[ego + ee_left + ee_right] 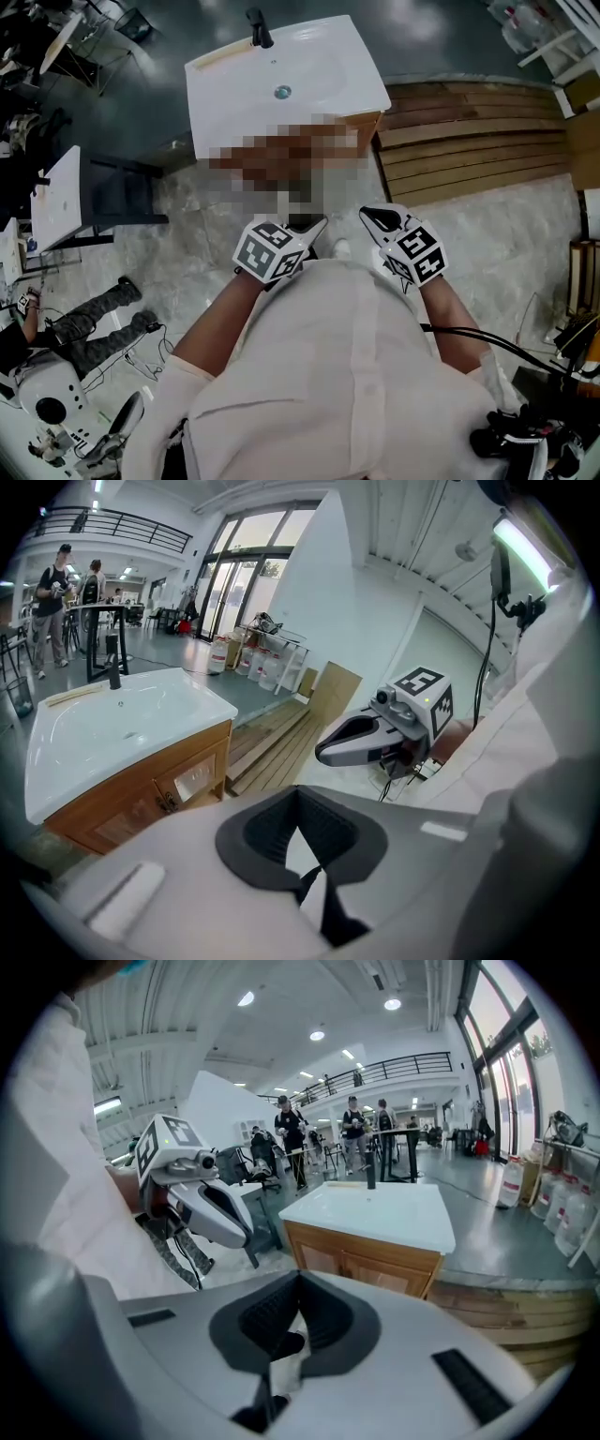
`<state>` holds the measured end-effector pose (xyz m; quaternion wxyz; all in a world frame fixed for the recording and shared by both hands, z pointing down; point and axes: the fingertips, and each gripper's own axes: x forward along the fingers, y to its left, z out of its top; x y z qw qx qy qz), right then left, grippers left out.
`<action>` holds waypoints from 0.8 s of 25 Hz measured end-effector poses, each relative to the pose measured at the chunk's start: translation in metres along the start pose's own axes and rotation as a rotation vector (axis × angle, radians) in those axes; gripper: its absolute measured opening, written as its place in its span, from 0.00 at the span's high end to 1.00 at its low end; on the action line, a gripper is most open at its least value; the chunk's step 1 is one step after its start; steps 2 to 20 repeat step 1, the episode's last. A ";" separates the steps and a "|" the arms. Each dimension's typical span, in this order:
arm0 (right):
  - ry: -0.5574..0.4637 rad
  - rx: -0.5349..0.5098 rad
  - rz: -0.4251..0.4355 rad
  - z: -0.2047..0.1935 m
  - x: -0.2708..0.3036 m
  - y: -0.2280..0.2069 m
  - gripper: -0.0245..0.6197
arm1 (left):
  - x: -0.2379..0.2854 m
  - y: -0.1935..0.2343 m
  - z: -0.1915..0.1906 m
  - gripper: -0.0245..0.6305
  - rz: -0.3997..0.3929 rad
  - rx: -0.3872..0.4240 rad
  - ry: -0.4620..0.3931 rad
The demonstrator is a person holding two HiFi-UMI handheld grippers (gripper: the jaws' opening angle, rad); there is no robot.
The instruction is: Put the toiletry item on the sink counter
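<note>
At 8 o'clock in the head view a seated person's legs (94, 323) stretch across the pale floor, with white tabletops (56, 197) above them at 9 o'clock.

At the middle of that view, against the wearer's white shirt (328, 375), the left gripper (314, 223) points toward 1 o'clock. Its own view shows the dark pads clenched tip to tip, with nothing between them.

Straight ahead at 12 o'clock stands the white sink counter (328, 56) on its wooden cabinet (141, 780), well apart from both grippers. A black faucet (260, 28) rises at the back edge and the drain (282, 92) sits in the middle of the basin. A thin pale strip (225, 56) lies along the counter's back edge, at 9 o'clock from the faucet; it is too small to tell what it is. No view shows a toiletry item clearly, either in the jaws or on the counter.

Just right of the left gripper, the right gripper (367, 214) points toward 11 o'clock, so that the two tips stand near each other but apart. Its jaws are likewise pressed together and empty; only floor shows through the slit behind the pads.

At 2 o'clock a platform of wooden planks (469, 141) adjoins the cabinet. At 4 o'clock a black cable (487, 342) runs off to dark gear at the lower right corner.
</note>
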<state>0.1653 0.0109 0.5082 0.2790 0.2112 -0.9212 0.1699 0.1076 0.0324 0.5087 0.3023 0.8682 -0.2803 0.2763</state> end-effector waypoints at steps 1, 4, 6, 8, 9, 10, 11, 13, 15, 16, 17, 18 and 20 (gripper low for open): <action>0.005 0.005 -0.007 -0.002 -0.002 -0.002 0.95 | 0.002 -0.001 0.001 0.95 -0.008 0.002 0.001; 0.005 0.005 -0.007 -0.002 -0.002 -0.002 0.95 | 0.002 -0.001 0.001 0.95 -0.008 0.002 0.001; 0.005 0.005 -0.007 -0.002 -0.002 -0.002 0.95 | 0.002 -0.001 0.001 0.95 -0.008 0.002 0.001; 0.005 0.005 -0.007 -0.002 -0.002 -0.002 0.95 | 0.002 -0.001 0.001 0.95 -0.008 0.002 0.001; 0.005 0.005 -0.007 -0.002 -0.002 -0.002 0.95 | 0.002 -0.001 0.001 0.95 -0.008 0.002 0.001; 0.005 0.005 -0.007 -0.002 -0.002 -0.002 0.95 | 0.002 -0.001 0.001 0.95 -0.008 0.002 0.001; 0.005 0.005 -0.007 -0.002 -0.002 -0.002 0.95 | 0.002 -0.001 0.001 0.95 -0.008 0.002 0.001; 0.005 0.005 -0.007 -0.002 -0.002 -0.002 0.95 | 0.002 -0.001 0.001 0.95 -0.008 0.002 0.001; 0.005 0.005 -0.007 -0.002 -0.002 -0.002 0.95 | 0.002 -0.001 0.001 0.95 -0.008 0.002 0.001; 0.005 0.005 -0.007 -0.002 -0.002 -0.002 0.95 | 0.002 -0.001 0.001 0.95 -0.008 0.002 0.001; 0.005 0.005 -0.007 -0.002 -0.002 -0.002 0.95 | 0.002 -0.001 0.001 0.95 -0.008 0.002 0.001; 0.005 0.005 -0.007 -0.002 -0.002 -0.002 0.95 | 0.002 -0.001 0.001 0.95 -0.008 0.002 0.001; 0.005 0.005 -0.007 -0.002 -0.002 -0.002 0.95 | 0.002 -0.001 0.001 0.95 -0.008 0.002 0.001</action>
